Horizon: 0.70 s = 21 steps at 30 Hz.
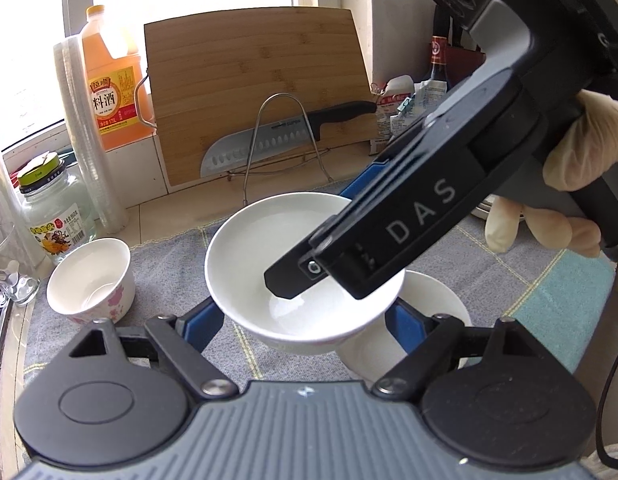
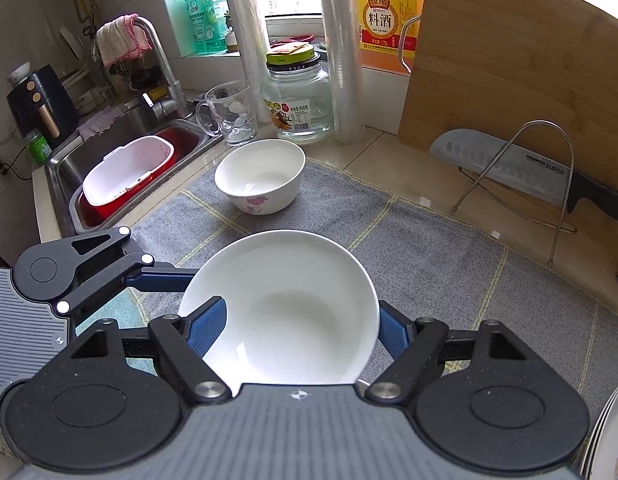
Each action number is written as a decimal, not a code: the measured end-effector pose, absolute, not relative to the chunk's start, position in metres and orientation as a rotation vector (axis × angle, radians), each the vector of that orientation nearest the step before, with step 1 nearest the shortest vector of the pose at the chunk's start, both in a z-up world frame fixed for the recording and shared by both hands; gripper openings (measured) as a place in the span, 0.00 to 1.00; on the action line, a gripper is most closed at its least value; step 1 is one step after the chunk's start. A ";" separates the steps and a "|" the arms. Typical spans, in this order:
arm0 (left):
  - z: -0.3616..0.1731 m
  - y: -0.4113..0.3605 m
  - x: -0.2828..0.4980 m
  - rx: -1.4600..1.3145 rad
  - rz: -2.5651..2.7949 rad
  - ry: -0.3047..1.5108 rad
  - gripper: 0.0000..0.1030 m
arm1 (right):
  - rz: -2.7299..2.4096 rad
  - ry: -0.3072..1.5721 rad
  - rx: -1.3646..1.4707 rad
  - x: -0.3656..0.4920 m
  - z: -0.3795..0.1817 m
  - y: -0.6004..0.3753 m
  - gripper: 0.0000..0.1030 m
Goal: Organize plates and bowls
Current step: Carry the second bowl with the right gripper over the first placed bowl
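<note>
1. Now the right gripper (image 2: 293, 330) grips a white bowl (image 2: 285, 304) across its rim, above the grey mat (image 2: 449, 248).
2. Left gripper (image 1: 305, 326) brackets the same bowl; contact unclear.
3. Next, probably stack it in the bowl beneath (image 1: 437, 300).

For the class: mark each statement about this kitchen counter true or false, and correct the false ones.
1. The right gripper grips the plain white bowl, one of its fingers inside it. True.
2. The knife lies flat on the grey cloth. False: it leans against the upright cutting board.
3. The flowered bowl stands upright on the cloth. True.
4. The glass jar has no lid. False: its lid is on.
</note>
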<state>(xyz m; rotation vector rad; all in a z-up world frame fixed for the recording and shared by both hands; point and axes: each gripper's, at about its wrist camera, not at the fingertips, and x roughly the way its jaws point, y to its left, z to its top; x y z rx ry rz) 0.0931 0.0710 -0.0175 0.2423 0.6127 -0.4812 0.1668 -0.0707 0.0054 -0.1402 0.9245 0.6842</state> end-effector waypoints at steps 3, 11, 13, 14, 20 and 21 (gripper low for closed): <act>-0.016 0.068 0.088 0.247 -0.494 0.611 0.84 | 0.677 0.922 -0.137 0.160 0.007 -0.075 0.81; -0.017 0.058 0.080 0.262 -0.541 0.613 0.85 | 0.637 0.930 -0.122 0.146 0.007 -0.088 0.81; -0.018 0.054 0.078 0.267 -0.555 0.615 0.84 | 0.628 0.934 -0.115 0.143 0.007 -0.092 0.81; -0.018 0.052 0.077 0.268 -0.561 0.615 0.84 | 0.621 0.936 -0.111 0.141 0.006 -0.095 0.81; -0.023 0.042 0.075 0.276 -0.595 0.626 0.84 | 0.586 0.953 -0.098 0.133 0.003 -0.106 0.82; -0.024 0.041 0.074 0.279 -0.600 0.628 0.84 | 0.581 0.956 -0.097 0.132 0.002 -0.107 0.82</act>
